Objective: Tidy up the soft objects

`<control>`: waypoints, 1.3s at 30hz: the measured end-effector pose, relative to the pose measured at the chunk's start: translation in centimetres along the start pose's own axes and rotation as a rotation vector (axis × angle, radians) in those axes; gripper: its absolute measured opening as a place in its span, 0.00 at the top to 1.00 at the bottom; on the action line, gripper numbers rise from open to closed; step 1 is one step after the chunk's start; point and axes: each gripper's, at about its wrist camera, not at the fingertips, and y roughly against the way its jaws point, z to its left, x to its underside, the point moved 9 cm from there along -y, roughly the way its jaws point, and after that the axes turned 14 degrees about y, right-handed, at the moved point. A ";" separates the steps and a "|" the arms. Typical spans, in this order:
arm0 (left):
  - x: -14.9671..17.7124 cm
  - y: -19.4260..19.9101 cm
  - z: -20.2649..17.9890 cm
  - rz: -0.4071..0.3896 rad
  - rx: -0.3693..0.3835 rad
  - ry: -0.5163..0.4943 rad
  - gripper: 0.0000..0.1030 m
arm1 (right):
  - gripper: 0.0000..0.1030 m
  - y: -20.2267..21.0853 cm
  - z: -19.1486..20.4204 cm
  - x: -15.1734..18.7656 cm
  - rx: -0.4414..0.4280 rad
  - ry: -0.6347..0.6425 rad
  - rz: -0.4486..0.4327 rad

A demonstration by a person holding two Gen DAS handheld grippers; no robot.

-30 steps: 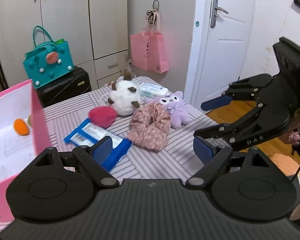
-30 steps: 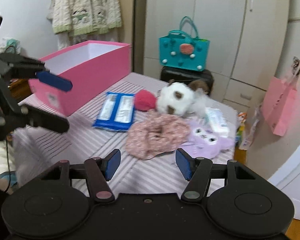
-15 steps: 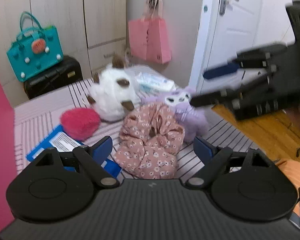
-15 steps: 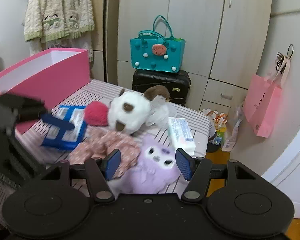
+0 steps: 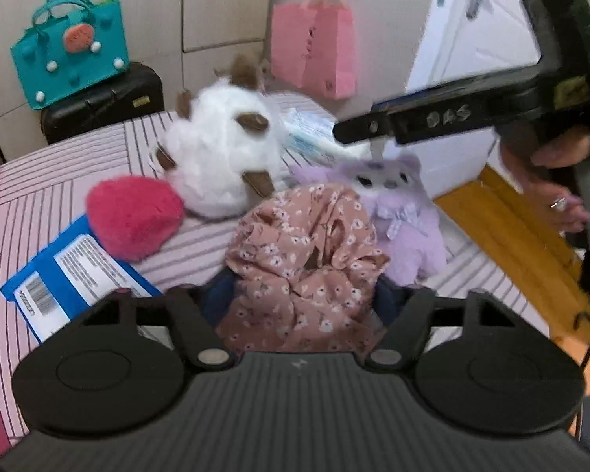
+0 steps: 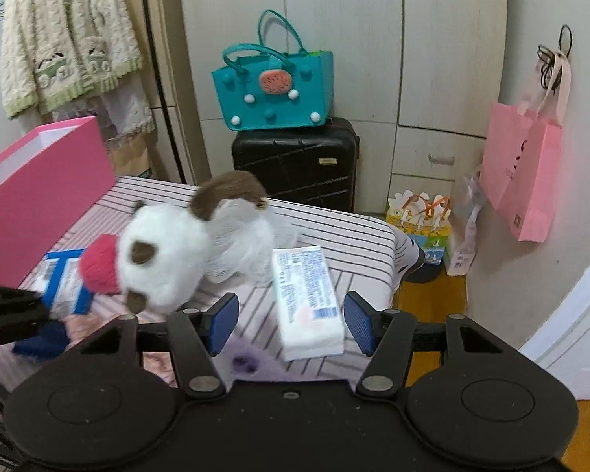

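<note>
A pink floral fabric piece (image 5: 306,259) lies on the striped table between the open fingers of my left gripper (image 5: 305,299), which reach its two sides. Behind it are a purple plush (image 5: 397,212), a white and brown plush (image 5: 224,161) and a red fluffy ball (image 5: 133,216). My right gripper (image 6: 289,318) is open above a white tissue pack (image 6: 306,299), with the purple plush (image 6: 251,362) under it. It also shows in the left wrist view (image 5: 358,129), over the purple plush. The pink box (image 6: 39,188) stands at the left.
A blue wipes pack (image 5: 70,275) lies at the left on the striped table (image 5: 59,165). A teal bag (image 6: 273,86) sits on a black suitcase (image 6: 295,165) behind the table. A pink paper bag (image 6: 523,173) hangs on the wall. The table's right edge drops to a wooden floor (image 5: 511,236).
My left gripper has moved forward and down until its fingers flank the floral fabric. My right gripper has swung right and forward, from the pink box side to over the tissue pack and purple plush.
</note>
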 end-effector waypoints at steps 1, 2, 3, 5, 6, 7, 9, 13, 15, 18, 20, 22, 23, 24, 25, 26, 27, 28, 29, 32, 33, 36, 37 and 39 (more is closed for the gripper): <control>-0.1 0.0 0.2 -0.004 0.001 0.008 0.49 | 0.41 -0.6 -0.2 0.0 -0.001 0.003 0.006; -0.1 0.1 0.3 -0.011 -0.001 0.011 0.56 | 0.44 -1.2 -0.4 0.0 -0.001 0.007 0.014; -0.1 0.1 0.5 -0.016 -0.003 0.016 0.63 | 0.49 -1.7 -0.7 0.1 -0.005 0.012 0.024; 0.1 0.3 0.7 -0.029 -0.013 0.024 0.68 | 0.52 -2.9 -0.8 0.3 -0.006 0.026 0.050; 0.1 0.3 0.7 -0.036 -0.017 0.019 0.69 | 0.52 -3.3 -0.9 0.3 -0.011 0.033 0.056; 0.2 0.4 0.7 -0.041 -0.021 0.014 0.69 | 0.52 -3.7 -1.0 0.2 -0.019 0.034 0.060; 0.4 0.7 0.8 -0.048 -0.019 0.021 0.69 | 0.52 -4.3 -1.0 0.1 -0.031 0.034 0.072; 0.1 0.7 1.3 -0.052 -0.006 0.060 0.69 | 0.52 -5.2 -0.7 0.4 -0.039 0.057 0.088; 0.0 0.6 1.3 -0.051 -0.002 0.068 0.73 | 0.56 -5.2 -0.5 0.3 -0.027 0.067 0.078; -0.3 0.6 1.4 -0.049 -0.009 0.071 0.80 | 0.56 -4.9 -0.3 0.1 -0.002 0.077 0.073; -0.5 0.5 1.7 -0.032 0.007 0.097 0.82 | 0.56 -4.5 -0.4 0.0 0.009 0.072 0.069; -0.5 0.5 1.9 -0.021 0.021 0.118 0.83 | 0.57 -4.0 -0.6 -0.1 0.017 0.063 0.068; -0.5 0.6 2.0 -0.018 0.024 0.124 0.83 | 0.57 -3.7 -0.7 -0.2 0.026 0.062 0.065; -0.5 0.6 2.0 -0.015 0.026 0.128 0.83 | 0.57 -3.4 -0.8 -0.4 0.034 0.062 0.060; -0.5 0.6 2.0 -0.013 0.027 0.132 0.83 | 0.57 -3.0 -0.9 -0.5 0.036 0.060 0.058; -0.5 0.7 2.0 -0.010 0.028 0.135 0.83 | 0.57 -2.7 -1.0 -0.5 0.037 0.052 0.057; -0.5 0.7 2.0 -0.009 0.028 0.140 0.83 | 0.57 -2.3 -0.9 -0.5 0.039 0.039 0.055; -0.5 0.8 2.0 -0.010 0.028 0.144 0.83 | 0.57 -1.9 -0.8 -0.6 0.037 0.029 0.050; -0.5 0.9 2.0 -0.013 0.028 0.146 0.83 | 0.57 -1.4 -0.6 -0.6 0.032 0.021 0.043; -0.5 1.2 2.1 -0.013 0.029 0.152 0.83 | 0.57 0.2 0.3 -0.9 0.011 0.002 0.017; -0.5 1.4 2.1 -0.012 0.032 0.155 0.83 | 0.57 0.8 0.7 -1.1 0.001 0.000 0.007; -0.5 1.8 2.2 -0.007 0.040 0.173 0.83 | 0.57 2.4 2.2 -1.6 -0.029 -0.002 -0.010; -0.4 2.0 2.2 -0.005 0.038 0.177 0.83 | 0.57 2.8 2.6 -1.6 -0.041 -0.006 -0.008; -0.2 2.3 2.4 -0.002 0.026 0.181 0.83 | 0.57 3.4 3.5 -1.3 -0.074 -0.014 0.011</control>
